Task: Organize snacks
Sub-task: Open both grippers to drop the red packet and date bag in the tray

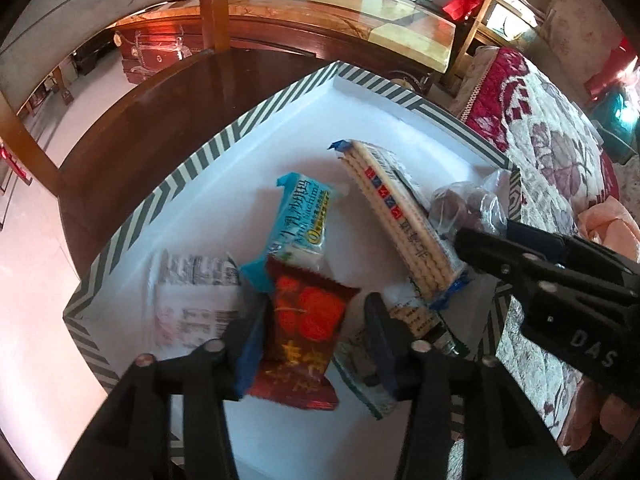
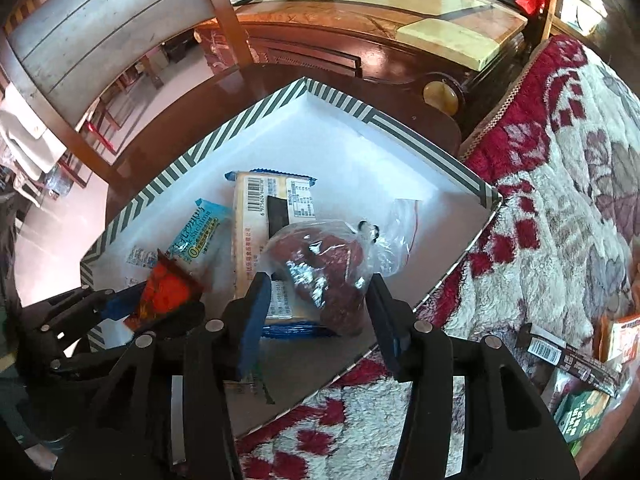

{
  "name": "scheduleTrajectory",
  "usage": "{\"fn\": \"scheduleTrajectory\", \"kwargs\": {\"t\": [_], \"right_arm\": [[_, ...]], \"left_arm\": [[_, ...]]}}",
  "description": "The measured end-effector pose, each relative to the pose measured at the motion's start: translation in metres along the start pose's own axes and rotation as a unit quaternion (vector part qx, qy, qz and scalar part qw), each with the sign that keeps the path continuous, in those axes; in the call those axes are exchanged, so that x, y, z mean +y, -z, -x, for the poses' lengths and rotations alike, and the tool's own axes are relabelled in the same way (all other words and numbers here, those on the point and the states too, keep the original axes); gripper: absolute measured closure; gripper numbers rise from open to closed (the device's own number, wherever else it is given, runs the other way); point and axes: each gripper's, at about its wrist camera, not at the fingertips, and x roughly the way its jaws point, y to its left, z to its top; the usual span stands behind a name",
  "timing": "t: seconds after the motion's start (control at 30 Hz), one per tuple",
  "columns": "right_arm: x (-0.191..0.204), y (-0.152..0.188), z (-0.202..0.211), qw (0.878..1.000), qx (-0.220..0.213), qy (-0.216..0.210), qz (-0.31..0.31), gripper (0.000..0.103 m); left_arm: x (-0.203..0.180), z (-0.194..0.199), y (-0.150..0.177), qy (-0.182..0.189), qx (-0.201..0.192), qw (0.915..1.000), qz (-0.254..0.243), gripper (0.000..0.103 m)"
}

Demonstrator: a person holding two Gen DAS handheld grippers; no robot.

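Now your left gripper (image 1: 316, 332) hangs spread around the red packet (image 1: 300, 332), and your right gripper (image 2: 316, 308) gapes beside the bag (image 2: 320, 268), both apparently dropped into the box (image 1: 192, 164).

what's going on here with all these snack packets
A person with a handheld gripper in each hand is sorting snacks into a white box with a striped rim. The left gripper straddles a dark red packet with an orange picture, jaws open. The right gripper straddles a clear bag of reddish-brown snacks, also open.
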Motion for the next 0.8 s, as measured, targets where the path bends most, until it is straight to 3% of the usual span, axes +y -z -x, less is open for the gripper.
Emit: {"fn": "scheduleTrajectory", "kwargs": {"t": [0.33,0.8], "right_arm": [[-0.004,0.01,0.015,1.0,-0.01,-0.003,-0.013,0.054],[-0.011,0.036,0.061,0.999,-0.045,-0.01,-0.021,0.054]], "left_arm": [[0.004,0.012,0.005,-0.009,-0.018,0.9998,0.005,0.03],[-0.02,0.04,0.007,-0.004,-0.053,0.9983,-0.02,0.02]]}}
